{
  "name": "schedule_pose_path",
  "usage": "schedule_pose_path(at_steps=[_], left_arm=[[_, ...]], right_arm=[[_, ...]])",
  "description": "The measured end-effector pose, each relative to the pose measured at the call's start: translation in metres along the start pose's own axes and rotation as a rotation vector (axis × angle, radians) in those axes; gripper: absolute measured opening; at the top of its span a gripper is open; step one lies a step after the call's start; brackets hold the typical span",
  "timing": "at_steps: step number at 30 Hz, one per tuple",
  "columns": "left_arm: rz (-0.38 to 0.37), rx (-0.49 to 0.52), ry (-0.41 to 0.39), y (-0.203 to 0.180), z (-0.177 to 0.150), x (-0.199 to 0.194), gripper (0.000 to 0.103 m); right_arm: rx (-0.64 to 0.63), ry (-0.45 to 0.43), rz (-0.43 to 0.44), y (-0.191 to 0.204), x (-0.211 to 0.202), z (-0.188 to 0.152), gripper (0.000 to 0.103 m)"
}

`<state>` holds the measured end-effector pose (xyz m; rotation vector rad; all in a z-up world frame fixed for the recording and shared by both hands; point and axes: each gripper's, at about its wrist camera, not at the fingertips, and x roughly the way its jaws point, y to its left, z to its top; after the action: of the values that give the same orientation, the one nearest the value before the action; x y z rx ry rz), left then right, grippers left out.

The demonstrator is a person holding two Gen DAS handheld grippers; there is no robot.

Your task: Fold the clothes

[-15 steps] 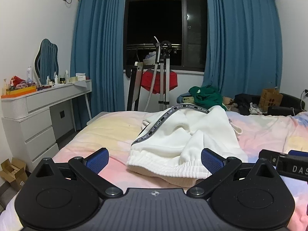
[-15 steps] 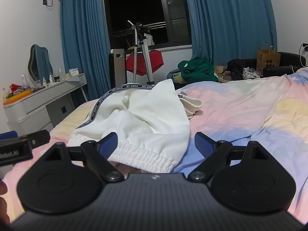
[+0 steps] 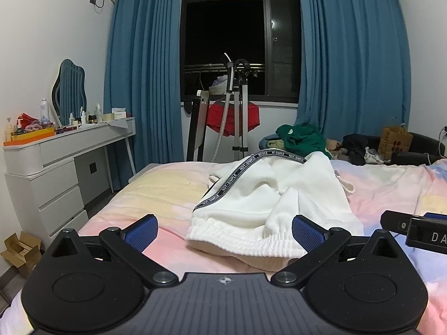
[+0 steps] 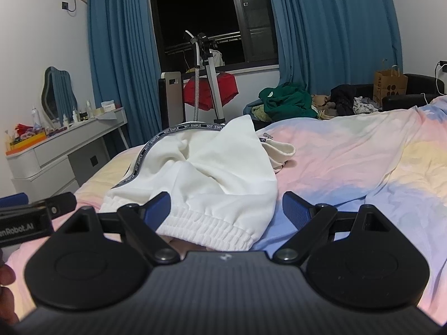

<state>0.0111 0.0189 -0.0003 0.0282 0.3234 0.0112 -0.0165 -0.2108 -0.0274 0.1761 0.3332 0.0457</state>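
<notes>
White fleece: crumpled white garment [image 3: 268,195] [image 4: 212,178], heaped on the bed near its foot, elastic hem toward both cameras, black lettered tape along its left side.
Bed [image 3: 156,195] [image 4: 349,167]: pastel pink, yellow and blue cover; wide bare stretch right of the garment, narrower yellow strip on its left up to the mattress edge.
Room beyond: blue curtains [image 3: 349,69] flanking a dark window, white dresser [image 3: 56,167] left of the bed, green clothes pile [image 4: 285,100] past the far edge.
Left gripper [image 3: 225,230]: spread fully wide, nothing clamped; garment's ribbed hem lying between the blue pads, right pad [image 3: 306,231] overlapping the fabric in view, contact unclear; left pad over bare pink cover.
Right gripper [image 4: 226,209]: also spread wide, empty; hem and right corner of the garment between the pads, left pad [image 4: 159,209] over the fabric, right pad over blue cover, clear of the cloth.
Spacing: grippers side by side, each one's black body edging into the other's view.
Hidden: near hem partly behind both gripper bodies; garment type and its far side not readable in the folds; bed's near edge cut off.
</notes>
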Motion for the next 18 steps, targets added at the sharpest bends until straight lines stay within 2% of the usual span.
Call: schedule_pose_path(at_steps=[3,5,18], left_arm=[[-0.017,-0.015,0.003,0.003,0.0,0.0,0.103],[-0.011,-0.028,-0.012,0.005,-0.002,-0.003,0.103],[0.003,-0.068,0.015,0.013,-0.007,0.004,0.103]], right_arm=[[0.003,-0.002,-0.003,-0.001,-0.001,0.0,0.088],[0.007,-0.001,-0.005,-0.002,0.001,0.0,0.088],[0.02,-0.016,-0.005,-0.004,-0.003,0.002,0.088]])
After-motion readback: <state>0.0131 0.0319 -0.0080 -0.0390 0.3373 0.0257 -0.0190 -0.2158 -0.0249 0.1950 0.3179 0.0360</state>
